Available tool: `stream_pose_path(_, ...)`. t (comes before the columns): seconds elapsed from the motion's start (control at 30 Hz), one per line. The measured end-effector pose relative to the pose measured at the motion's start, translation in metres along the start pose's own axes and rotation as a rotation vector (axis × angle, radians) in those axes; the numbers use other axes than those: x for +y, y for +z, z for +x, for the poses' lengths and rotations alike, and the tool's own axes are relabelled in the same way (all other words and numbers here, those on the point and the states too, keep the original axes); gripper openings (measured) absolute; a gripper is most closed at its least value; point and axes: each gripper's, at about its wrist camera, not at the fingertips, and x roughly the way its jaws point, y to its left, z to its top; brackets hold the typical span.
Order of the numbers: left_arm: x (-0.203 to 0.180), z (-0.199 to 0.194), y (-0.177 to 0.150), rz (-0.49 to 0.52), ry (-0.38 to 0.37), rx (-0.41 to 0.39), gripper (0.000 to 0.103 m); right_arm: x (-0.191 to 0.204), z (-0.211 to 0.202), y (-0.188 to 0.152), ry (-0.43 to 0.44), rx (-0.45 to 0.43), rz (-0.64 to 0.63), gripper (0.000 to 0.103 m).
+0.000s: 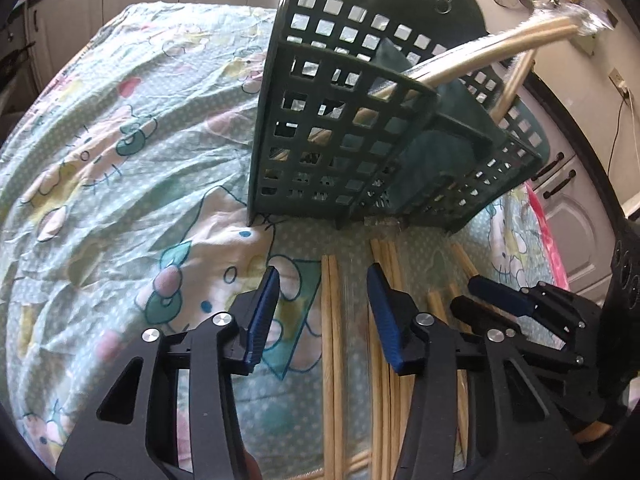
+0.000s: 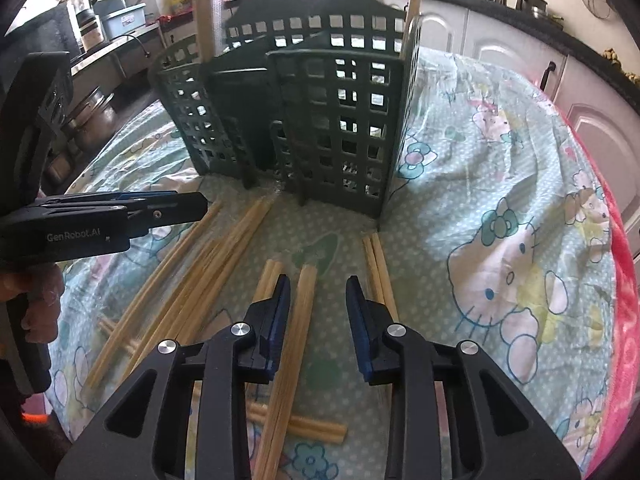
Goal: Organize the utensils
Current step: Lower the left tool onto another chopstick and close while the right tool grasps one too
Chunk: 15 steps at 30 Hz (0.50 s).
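Note:
A dark green lattice utensil holder (image 1: pixel 340 120) (image 2: pixel 320 120) stands on the cloth, with wrapped chopsticks (image 1: pixel 480 52) (image 2: pixel 204 0) leaning out of it. Several loose wooden chopsticks (image 2: pixel 208 276) lie in front of it. My left gripper (image 1: pixel 324 270) is open and low over the cloth, with one chopstick pair (image 1: pixel 332 320) between its blue pads, untouched. My right gripper (image 2: pixel 318 280) is open too and straddles another pair (image 2: pixel 304 300), with a gap still showing beside it. Each gripper shows in the other's view: the right gripper (image 1: pixel 466 291) at the right, the left gripper (image 2: pixel 196 202) at the left.
A crumpled cloth with a cartoon cat print (image 1: pixel 120 160) (image 2: pixel 500 220) covers the table. A pink cloth (image 2: pixel 624 320) lies along the right edge. A hand (image 2: pixel 40 304) holds the left gripper's handle. White cabinets (image 1: pixel 576 208) and a cluttered counter (image 2: pixel 108 20) surround the table.

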Motion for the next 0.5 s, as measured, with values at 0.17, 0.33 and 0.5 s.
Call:
stream_pose_path(0.17,0.001,0.010,0.003,-0.018,-0.007,0.023,0.031,-0.008,0.010,0.007,0.023,0.031,0.031,0.028)
stream_pose_path(0.33,0.003,0.016,0.005,-0.041,-0.014,0.027,0.030,-0.013,0.017,0.012,0.036,0.054,0.044,0.023)
stream_pose_path(0.5,0.011,0.016,0.007,-0.040,0.001,0.032,0.020,-0.022,0.016,0.015,0.060,0.068,0.085,0.011)
